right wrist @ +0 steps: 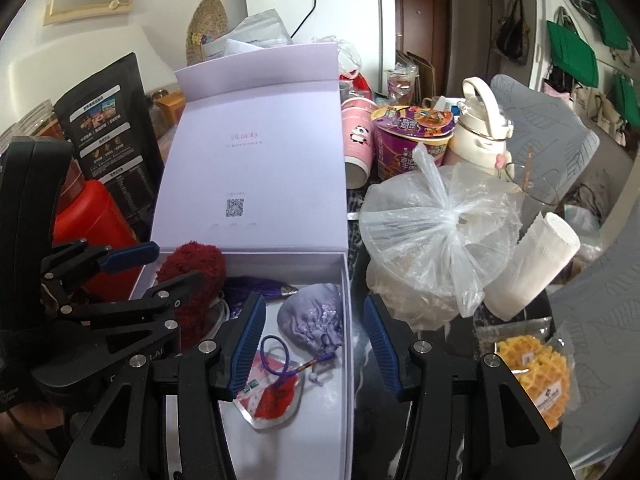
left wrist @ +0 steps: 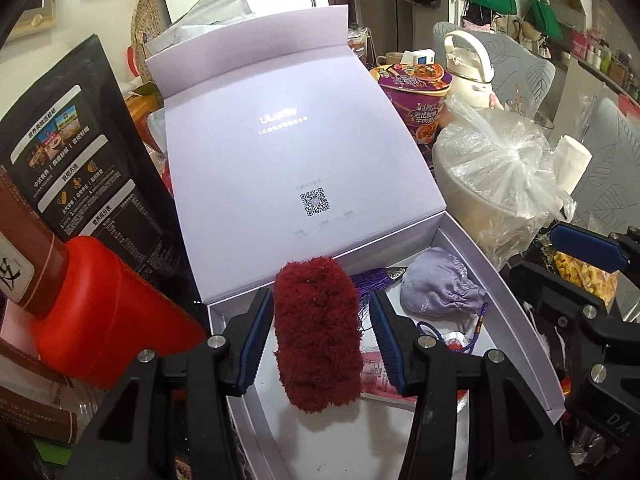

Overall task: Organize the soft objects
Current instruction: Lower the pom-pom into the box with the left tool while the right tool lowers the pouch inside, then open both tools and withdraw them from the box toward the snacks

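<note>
Left gripper (left wrist: 318, 312) sits narrow around fuzzy red roll (left wrist: 318, 332) w/ right pad not touching, right gripper (right wrist: 314, 346) empty & half-wide; roll prob light, squashy — grip mid-body.

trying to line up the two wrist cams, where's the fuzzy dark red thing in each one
Left wrist view: the fuzzy dark red roll sits bottom centre, between the left gripper fingers, over the open white box.
Right wrist view: it is at lower left, in the box's far left corner, partly behind the left gripper.
Shared landmark: the lilac drawstring pouch in the box.
</note>
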A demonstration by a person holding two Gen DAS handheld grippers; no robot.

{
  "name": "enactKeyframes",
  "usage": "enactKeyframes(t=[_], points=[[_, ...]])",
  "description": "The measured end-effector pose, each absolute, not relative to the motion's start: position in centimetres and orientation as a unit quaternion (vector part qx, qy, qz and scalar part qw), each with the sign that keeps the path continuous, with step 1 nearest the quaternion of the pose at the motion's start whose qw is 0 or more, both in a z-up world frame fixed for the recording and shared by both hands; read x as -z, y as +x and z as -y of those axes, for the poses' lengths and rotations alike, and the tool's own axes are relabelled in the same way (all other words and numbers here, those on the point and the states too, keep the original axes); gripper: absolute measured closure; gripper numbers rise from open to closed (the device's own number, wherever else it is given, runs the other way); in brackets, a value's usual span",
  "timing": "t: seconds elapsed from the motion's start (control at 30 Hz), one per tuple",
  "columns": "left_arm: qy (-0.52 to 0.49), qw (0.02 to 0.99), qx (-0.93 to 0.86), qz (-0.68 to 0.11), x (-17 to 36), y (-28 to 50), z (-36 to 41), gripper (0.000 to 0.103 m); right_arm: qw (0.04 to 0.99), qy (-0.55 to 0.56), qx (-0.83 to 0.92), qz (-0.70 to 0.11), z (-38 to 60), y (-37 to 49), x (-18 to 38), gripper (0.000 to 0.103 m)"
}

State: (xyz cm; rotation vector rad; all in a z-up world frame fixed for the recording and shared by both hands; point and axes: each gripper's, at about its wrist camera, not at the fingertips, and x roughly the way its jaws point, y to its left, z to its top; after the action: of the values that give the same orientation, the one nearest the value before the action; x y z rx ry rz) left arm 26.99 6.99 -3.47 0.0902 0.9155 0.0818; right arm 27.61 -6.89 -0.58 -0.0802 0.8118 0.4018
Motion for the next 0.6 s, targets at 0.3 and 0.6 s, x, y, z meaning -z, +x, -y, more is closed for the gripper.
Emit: enactKeyframes(t=[0.3,0.6], points=[[0.05,0.912,-0.042,-0.405,-0.4,23.8,-5.9,0.054,0.908,-0.035,-0.196,-0.369,8.0,24.6,-2.1,0.052],[0.05,0.924,-0.046,-0.375,-3.8,20.3,-5.2,0.054,0.919,-0.042,-0.203,-0.336,8.5,20.6,-5.3,0.051]])
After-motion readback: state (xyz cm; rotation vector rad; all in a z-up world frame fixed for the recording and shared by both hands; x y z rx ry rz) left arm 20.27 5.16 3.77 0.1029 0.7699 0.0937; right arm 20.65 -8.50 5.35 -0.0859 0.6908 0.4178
